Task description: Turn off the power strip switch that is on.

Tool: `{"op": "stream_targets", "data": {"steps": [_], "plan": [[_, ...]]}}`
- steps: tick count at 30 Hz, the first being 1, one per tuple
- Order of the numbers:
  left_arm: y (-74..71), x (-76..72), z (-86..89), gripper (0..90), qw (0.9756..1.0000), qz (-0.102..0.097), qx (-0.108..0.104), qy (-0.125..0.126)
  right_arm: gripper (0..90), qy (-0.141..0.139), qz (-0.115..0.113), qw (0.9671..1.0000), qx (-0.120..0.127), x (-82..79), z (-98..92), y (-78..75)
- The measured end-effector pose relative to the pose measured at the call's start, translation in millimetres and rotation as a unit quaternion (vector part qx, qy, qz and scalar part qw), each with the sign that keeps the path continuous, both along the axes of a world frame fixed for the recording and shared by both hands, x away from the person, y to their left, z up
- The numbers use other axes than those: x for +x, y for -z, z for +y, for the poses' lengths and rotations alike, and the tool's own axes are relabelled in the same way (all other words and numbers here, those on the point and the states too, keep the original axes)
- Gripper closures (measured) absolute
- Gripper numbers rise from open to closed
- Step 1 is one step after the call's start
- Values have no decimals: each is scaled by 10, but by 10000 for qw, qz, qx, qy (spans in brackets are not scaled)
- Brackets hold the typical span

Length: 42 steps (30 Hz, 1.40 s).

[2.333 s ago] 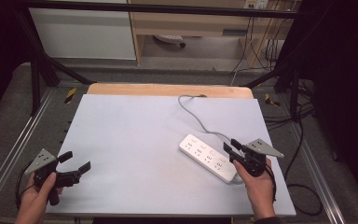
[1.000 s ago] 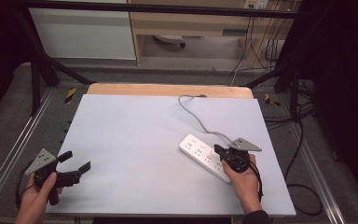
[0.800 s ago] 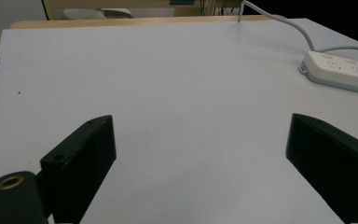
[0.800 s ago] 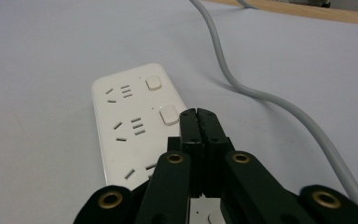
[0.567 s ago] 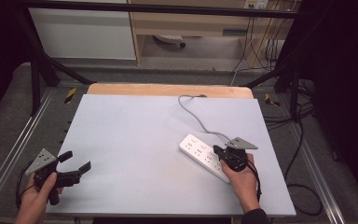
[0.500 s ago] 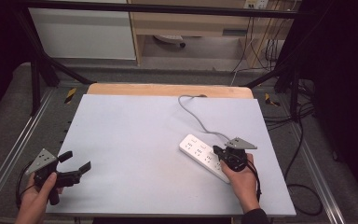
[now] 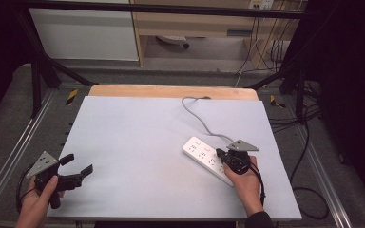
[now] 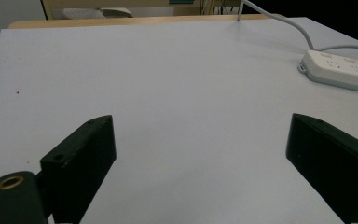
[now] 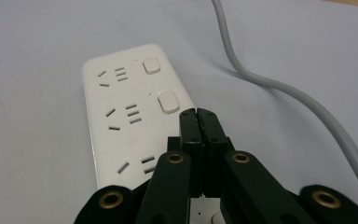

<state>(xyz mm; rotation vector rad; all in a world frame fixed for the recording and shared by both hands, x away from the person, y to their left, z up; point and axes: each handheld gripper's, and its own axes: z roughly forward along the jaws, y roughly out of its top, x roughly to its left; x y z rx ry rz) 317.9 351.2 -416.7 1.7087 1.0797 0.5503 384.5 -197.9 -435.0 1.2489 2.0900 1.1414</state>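
A white power strip point(image 7: 204, 156) lies at the right of the white table top, and its grey cable point(image 7: 197, 114) runs toward the far edge. My right gripper point(image 7: 224, 155) is shut with nothing between its jaws and hovers right over the strip. In the right gripper view the closed tips point(image 9: 199, 116) sit just below the second rocker switch point(image 9: 168, 102); another switch point(image 9: 150, 65) and several socket slots lie beyond. My left gripper point(image 7: 78, 166) rests open at the table's near left corner, far from the strip point(image 8: 342, 70).
The white table top point(image 7: 138, 137) has a wooden strip point(image 7: 171, 91) along its far edge. Metal frame rails point(image 7: 9, 156) run along both sides. Cables lie on the floor at the right point(image 7: 309, 137).
My right gripper has moved left and forward onto the power strip, shutting as it came. The left gripper has stayed where it was.
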Motion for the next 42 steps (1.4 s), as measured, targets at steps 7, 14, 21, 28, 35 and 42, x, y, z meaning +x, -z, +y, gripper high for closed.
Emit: {"op": "stream_targets", "data": {"steps": [7, 14, 21, 28, 35, 42], "plan": [[0, 0, -1, 84, 10000, -2, 0, 0, 900, -20, 9, 10000, -66, 11, 3, 12], [-1, -2, 0, 84, 10000, 8, 7, 1, 900, -27, 31, 9999, -92, 19, 9, 25], [-1, -3, -1, 84, 10000, 8, 1, 2, 900, -42, 71, 9999, -95, 31, 18, 40], [0, -3, -2, 84, 10000, 12, 6, 8, 900, -16, 90, 9999, -77, 32, 12, 42], [1, -4, -4, 85, 10000, 26, 7, 5, 900, -10, 108, 9999, -50, 36, 10, 45], [4, -2, -7, 85, 10000, 32, 9, -4, 900, 23, 136, 9999, 12, 32, 13, 49]]}}
